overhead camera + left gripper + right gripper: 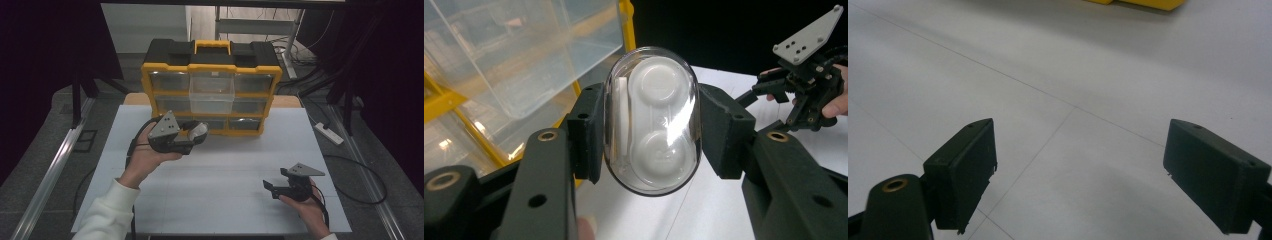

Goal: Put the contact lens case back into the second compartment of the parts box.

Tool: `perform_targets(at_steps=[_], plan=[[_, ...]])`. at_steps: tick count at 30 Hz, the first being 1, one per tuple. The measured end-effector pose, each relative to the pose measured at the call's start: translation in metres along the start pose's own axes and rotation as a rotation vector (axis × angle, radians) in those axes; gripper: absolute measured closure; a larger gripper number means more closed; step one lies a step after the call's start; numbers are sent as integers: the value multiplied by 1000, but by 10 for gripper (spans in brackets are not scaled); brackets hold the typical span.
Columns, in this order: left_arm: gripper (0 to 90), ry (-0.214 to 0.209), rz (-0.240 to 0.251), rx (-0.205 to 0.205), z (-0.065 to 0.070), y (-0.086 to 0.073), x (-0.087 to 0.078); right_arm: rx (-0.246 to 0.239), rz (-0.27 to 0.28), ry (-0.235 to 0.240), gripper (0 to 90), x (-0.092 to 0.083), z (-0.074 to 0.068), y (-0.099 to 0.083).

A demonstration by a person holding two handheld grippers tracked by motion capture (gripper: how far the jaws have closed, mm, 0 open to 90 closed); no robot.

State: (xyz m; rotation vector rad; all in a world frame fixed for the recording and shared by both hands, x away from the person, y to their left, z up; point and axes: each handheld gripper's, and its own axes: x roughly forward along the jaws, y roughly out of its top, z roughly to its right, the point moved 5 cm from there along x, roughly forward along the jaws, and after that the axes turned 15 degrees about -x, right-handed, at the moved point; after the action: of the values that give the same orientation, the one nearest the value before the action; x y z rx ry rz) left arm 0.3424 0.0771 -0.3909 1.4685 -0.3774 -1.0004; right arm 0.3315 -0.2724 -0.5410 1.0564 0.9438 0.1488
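The white table (220,175) lies in front of me, and at its far edge stands the yellow-and-black organizer (211,87) with clear drawers; its middle top drawer (212,92) is pulled out toward me.

My left gripper (192,134) is raised just in front of the organizer's lower drawers, below the pulled-out drawer. Its jaws are clamped on a clear oval capsule (651,120), one pad pressing each long side. Inside the capsule I see a white case (656,117) with two round lids, one above the other. In the left gripper view the drawer (519,55) sits close behind the capsule.

My right gripper (272,189) is low over the near right part of the table, well apart from the organizer. Its jaws stand wide apart with nothing between them, and bare table (1078,90) shows in the gap.
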Motion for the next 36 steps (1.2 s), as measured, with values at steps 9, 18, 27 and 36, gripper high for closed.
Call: perform_targets(at_steps=[9,18,27,36], plan=[[493,2,24,-5,3,7,0,1,-2,-5,133,0,0,0],[493,10,46,-10,4,17,0,1,-4,-5,132,0,0,0],[493,4,70,-8,6,25,-2,1,-1,-3,132,0,0,0],[493,6,86,-11,7,31,-6,1,-1,-3,132,0,0,0]])
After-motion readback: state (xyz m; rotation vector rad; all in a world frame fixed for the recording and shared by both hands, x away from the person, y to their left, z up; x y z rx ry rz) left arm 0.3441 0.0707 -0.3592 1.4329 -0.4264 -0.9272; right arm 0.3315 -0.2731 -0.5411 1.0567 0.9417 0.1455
